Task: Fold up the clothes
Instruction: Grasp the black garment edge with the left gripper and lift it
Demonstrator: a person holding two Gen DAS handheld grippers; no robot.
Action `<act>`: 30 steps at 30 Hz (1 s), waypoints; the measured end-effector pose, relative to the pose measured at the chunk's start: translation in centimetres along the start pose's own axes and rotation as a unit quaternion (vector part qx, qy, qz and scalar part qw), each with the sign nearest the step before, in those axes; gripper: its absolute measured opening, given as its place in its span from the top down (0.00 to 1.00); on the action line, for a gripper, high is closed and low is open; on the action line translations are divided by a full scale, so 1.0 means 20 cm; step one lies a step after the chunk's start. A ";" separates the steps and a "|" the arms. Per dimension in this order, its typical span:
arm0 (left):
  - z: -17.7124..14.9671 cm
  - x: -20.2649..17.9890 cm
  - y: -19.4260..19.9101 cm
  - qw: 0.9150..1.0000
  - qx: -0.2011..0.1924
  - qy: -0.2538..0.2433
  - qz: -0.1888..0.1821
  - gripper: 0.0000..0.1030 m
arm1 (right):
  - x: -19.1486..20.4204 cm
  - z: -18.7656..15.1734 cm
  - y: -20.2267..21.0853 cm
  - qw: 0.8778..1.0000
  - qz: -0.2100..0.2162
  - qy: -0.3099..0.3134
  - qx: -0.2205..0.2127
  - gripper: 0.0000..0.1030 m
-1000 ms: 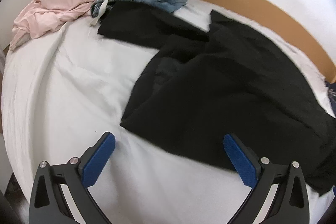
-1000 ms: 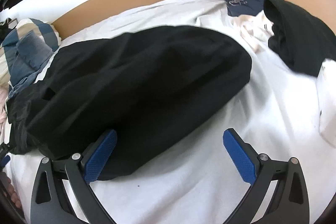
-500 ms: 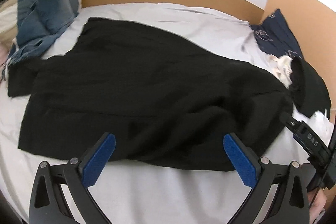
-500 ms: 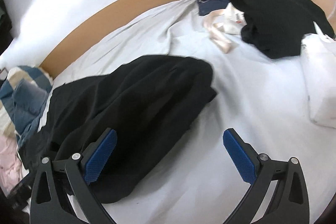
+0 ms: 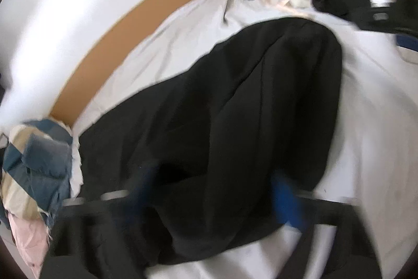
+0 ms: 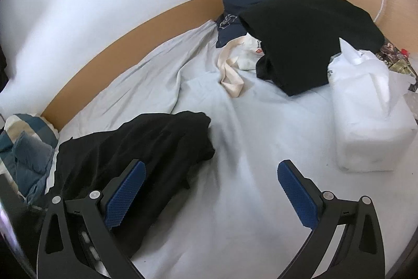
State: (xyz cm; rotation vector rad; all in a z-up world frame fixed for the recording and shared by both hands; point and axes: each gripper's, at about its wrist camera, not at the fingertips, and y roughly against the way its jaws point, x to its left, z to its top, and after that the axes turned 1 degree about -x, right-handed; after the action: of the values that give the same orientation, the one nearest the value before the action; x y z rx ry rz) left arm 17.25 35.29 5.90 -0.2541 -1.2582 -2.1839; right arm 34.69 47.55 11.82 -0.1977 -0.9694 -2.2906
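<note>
Across the middle of the left wrist frame lies the black cloth, spread on the white sheet. At the bottom, the left gripper is blurry, and I cannot tell if it is pinched or loose. Low in the right wrist frame, the right gripper is spread wide, holding nothing. Its left finger is over the black cloth. A white bag sits at the right.

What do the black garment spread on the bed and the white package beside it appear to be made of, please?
The black garment looks like a soft, matte woven or knit fabric: it drapes in loose folds without shine. The white package appears wrapped in thin, glossy plastic film, crinkled and slightly translucent at its top; its contents cannot be told.
</note>
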 end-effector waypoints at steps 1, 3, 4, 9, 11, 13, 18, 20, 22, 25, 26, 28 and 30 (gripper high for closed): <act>0.01 0.03 -0.02 0.999 0.010 0.020 -0.028 0.87 | -0.01 0.00 0.00 1.000 0.001 -0.001 0.002 0.00; 0.04 0.09 -0.02 0.996 0.017 0.057 -0.072 0.94 | -0.04 0.00 -0.01 1.000 0.001 -0.001 0.006 0.00; 0.05 0.13 0.02 0.996 0.000 0.066 -0.060 0.95 | -0.05 0.00 -0.01 1.000 -0.001 -0.001 0.007 0.00; 0.08 0.52 0.41 0.977 -0.122 0.176 -0.004 0.95 | -0.08 -0.02 -0.03 1.000 -0.013 0.001 0.011 0.00; 0.04 0.71 0.55 0.962 -0.152 0.227 0.011 0.95 | -0.08 -0.03 -0.04 1.000 -0.013 0.000 0.013 0.00; -0.02 0.85 0.68 0.949 -0.169 0.265 0.026 0.95 | -0.04 -0.04 -0.05 1.000 -0.006 0.008 0.019 0.00; -0.24 1.21 0.94 0.920 -0.187 0.336 0.072 0.96 | 0.14 -0.11 -0.06 0.997 0.034 0.061 0.030 0.00; -0.36 1.32 1.02 0.911 -0.190 0.353 0.094 0.96 | 0.25 -0.16 -0.05 0.993 0.058 0.094 0.029 0.00; -0.49 1.42 1.10 0.903 -0.192 0.367 0.119 0.96 | 0.35 -0.20 -0.03 0.989 0.081 0.120 0.030 0.00; -0.66 1.55 1.23 0.888 -0.197 0.388 0.147 0.96 | 0.53 -0.30 0.00 0.977 0.117 0.174 0.034 0.00; -0.71 1.59 1.25 0.884 -0.195 0.397 0.150 0.96 | 0.58 -0.33 0.01 0.973 0.126 0.189 0.037 0.00; -0.81 1.65 1.28 0.877 -0.190 0.413 0.155 0.96 | 0.71 -0.41 0.02 0.961 0.149 0.229 0.046 0.00; -0.89 1.68 1.28 0.875 -0.178 0.419 0.167 0.96 | 0.82 -0.50 0.03 0.950 0.166 0.259 0.055 0.00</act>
State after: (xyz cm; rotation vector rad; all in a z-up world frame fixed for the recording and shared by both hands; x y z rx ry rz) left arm 7.52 -2.62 29.65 0.2989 -0.2951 -1.8547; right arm 23.16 32.30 11.00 0.2620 -0.7189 -1.8344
